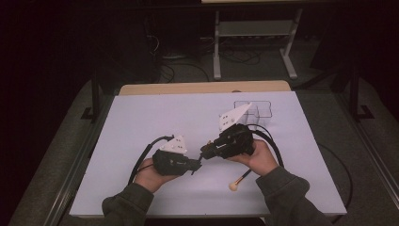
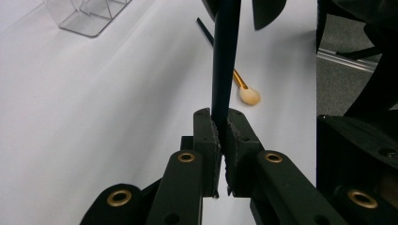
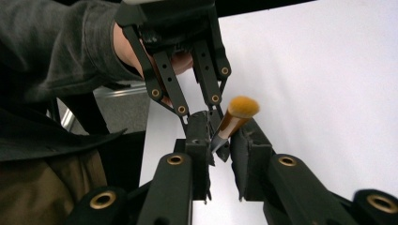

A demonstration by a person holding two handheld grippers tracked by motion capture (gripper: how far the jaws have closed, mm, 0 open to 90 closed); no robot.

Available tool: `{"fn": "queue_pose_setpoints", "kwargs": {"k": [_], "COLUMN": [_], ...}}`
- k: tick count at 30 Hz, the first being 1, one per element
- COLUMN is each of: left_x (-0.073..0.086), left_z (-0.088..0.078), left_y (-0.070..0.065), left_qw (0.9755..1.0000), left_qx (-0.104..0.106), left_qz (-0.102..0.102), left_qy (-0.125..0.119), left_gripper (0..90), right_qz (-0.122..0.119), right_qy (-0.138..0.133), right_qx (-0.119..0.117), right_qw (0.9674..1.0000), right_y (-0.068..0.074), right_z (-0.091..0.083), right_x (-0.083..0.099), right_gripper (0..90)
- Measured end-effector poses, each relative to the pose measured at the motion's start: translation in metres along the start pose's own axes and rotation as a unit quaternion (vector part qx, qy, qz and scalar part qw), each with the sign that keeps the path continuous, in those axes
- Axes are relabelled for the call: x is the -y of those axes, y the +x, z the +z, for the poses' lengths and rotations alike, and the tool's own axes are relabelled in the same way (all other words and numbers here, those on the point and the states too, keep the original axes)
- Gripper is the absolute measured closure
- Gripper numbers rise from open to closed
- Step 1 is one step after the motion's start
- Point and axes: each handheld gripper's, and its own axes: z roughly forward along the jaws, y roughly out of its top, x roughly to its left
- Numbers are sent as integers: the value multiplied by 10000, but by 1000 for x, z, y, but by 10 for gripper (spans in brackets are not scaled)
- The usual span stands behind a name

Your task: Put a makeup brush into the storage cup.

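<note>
While the left gripper (image 2: 220, 119) stands clamped on the dark handle of the makeup brush (image 2: 224, 56), the right gripper (image 3: 224, 136) has its jaws round the same brush just below the orange bristles. Whether the right pads actually press on it cannot be told. Both grippers meet nose to nose above the near middle of the table (image 1: 141, 122), and the brush is held off the surface between them.

Judgement: the step in hand is a transfer of the brush from one gripper to the other. To do it well:
- The left grip should not ease off until the right pads are seen to bear squarely on the metal collar or handle, not on the bristles.
- Both hands should keep level and steady, since the brush is thin and could pivot or slip.
- The release should be a clean opening, without dragging the handle sideways.

Surface: a plain white sheet over a wooden top. A second, smaller brush (image 1: 234, 185) with a pale tip lies near the front edge, well apart from the clear holder (image 1: 254, 109) at the far right.

Room: dim, with grey floor, loose cables and a pale metal stand (image 1: 216, 47) beyond the table
</note>
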Motion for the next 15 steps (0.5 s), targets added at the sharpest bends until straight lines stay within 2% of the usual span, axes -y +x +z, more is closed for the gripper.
{"fn": "queue_pose_setpoints", "kwargs": {"k": [1,3,5,6,11,15], "left_x": [0,0,0,0,0,-2], "left_z": [1,1,2,2,5,7], "left_y": [-1,-1,-2,-1,-2,-5], "left_qw": [10000,10000,10000,9999,9999,9998], "left_qx": [-9,31,87,77,106,86], "left_qz": [-7,12,-17,34,26,37], "left_qy": [-35,5,22,55,114,149], "left_gripper": [843,843,833,811,750,722], "right_qz": [-9,42,-7,-40,-172,-175], "right_qy": [-9,-7,36,80,486,596], "right_qx": [-15,-57,-110,-87,-28,-28], "right_qw": [10000,10000,9999,9999,9987,9981], "right_y": [0,-1,-1,-1,1,2], "right_z": [-1,-1,0,0,0,-1], "right_x": [0,0,-1,-1,-5,-7], "right_gripper": [815,825,828,828,829,829]}}
